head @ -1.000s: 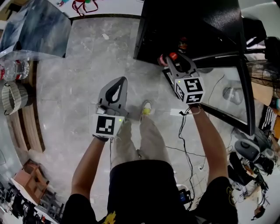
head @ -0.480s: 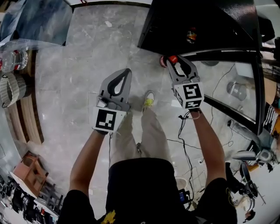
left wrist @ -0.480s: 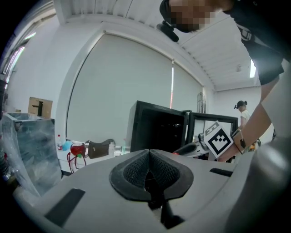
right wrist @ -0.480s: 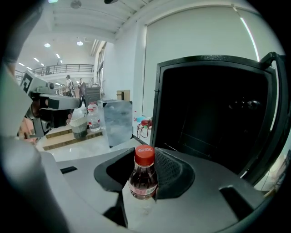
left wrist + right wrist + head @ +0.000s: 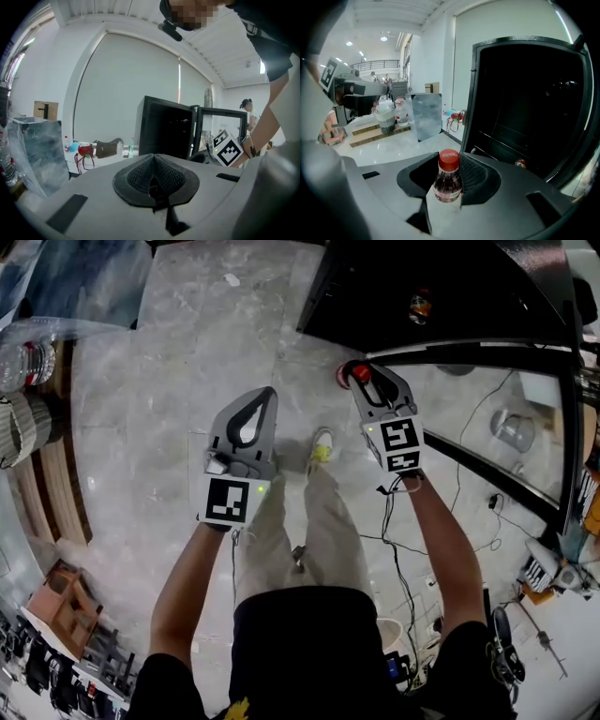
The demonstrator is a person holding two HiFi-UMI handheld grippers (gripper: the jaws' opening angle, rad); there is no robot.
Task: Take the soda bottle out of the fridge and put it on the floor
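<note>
The soda bottle (image 5: 449, 180) has a red cap and dark drink, and it stands upright between the jaws of my right gripper (image 5: 449, 187), which is shut on its neck. In the head view the red cap (image 5: 361, 374) shows at the tip of the right gripper (image 5: 367, 381), just outside the black fridge (image 5: 441, 287) and above the grey floor (image 5: 187, 352). The fridge (image 5: 525, 103) stands open and dark in front of the bottle. My left gripper (image 5: 258, 409) hangs over the floor to the left, shut and empty (image 5: 153, 180).
The fridge's glass door (image 5: 497, 399) swings open to the right. Another small item (image 5: 419, 306) stays inside the fridge. Water bottles (image 5: 28, 362) and wooden boards (image 5: 56, 493) lie at the left. Cables (image 5: 403, 540) run over the floor by my right foot (image 5: 321, 444).
My right gripper has drawn back from the fridge mouth with the bottle in it. The left gripper stayed roughly where it was.
</note>
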